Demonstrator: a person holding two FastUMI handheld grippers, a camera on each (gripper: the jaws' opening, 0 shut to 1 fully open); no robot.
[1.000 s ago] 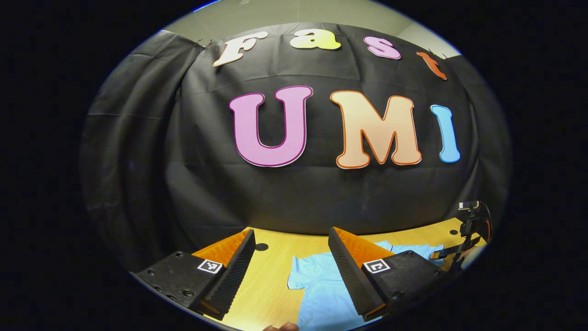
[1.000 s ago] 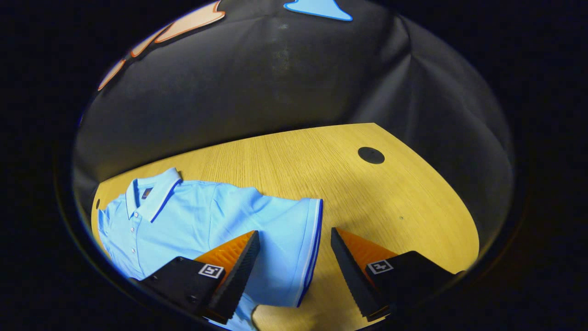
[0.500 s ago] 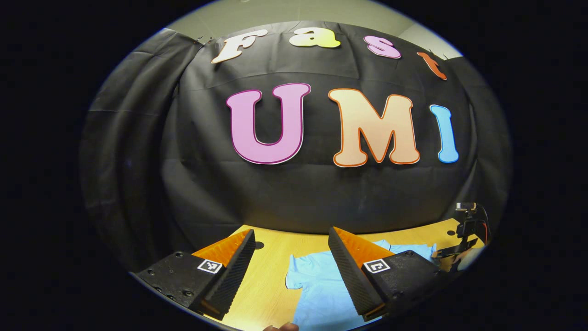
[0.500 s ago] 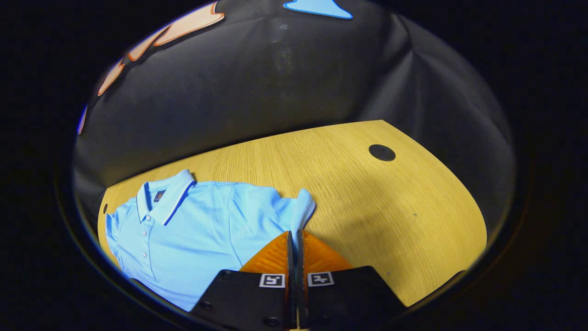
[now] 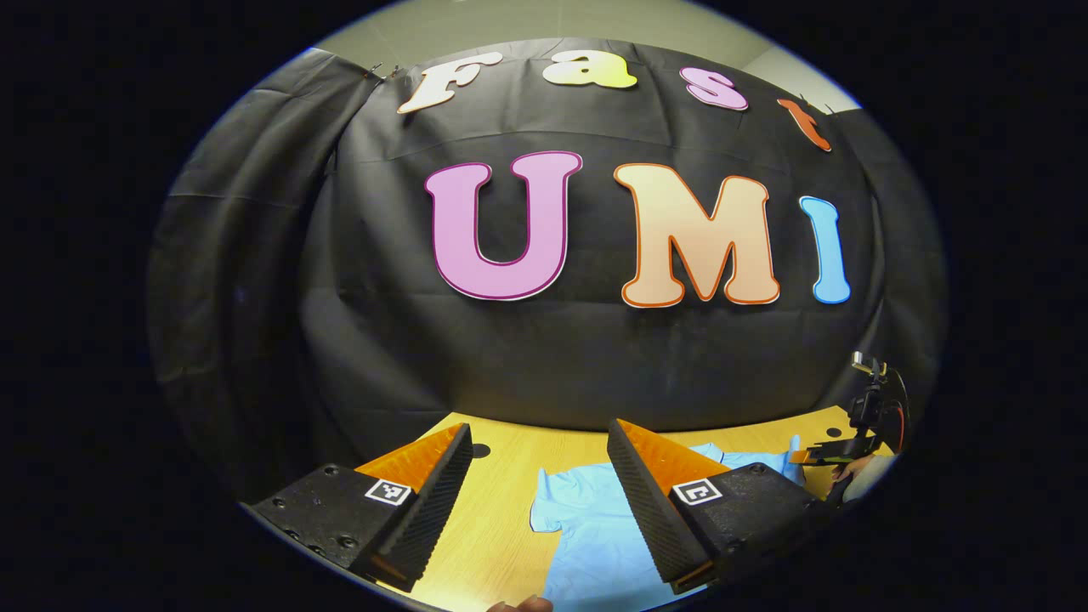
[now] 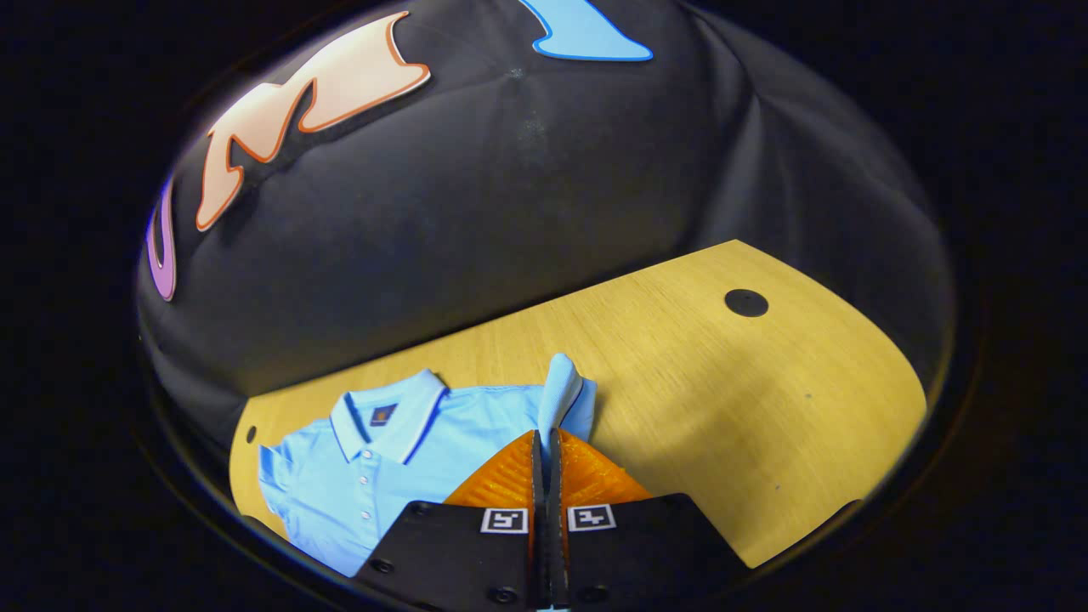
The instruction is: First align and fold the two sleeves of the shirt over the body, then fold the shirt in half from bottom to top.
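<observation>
The right gripper (image 6: 544,438) has its two fingers pressed together on the cuff of the shirt's sleeve (image 6: 561,391), which stands up in a narrow pinched ridge just beyond the fingertips. The light blue polo shirt (image 6: 382,476) lies face up on the wooden table (image 6: 722,399), collar toward the black cloth wall, buttons running down its front. The left gripper (image 5: 540,446) hangs above the near edge of the table with its fingers spread wide and nothing between them; the shirt's other sleeve (image 5: 557,501) lies flat beyond it.

The step in hand appears to be folding this sleeve over the body. To do it well, carry the cuff across low and level, so the fold lands along the shoulder seam, and release only once the sleeve lies flat on the chest. Pulling too hard could drag the whole shirt askew.
</observation>
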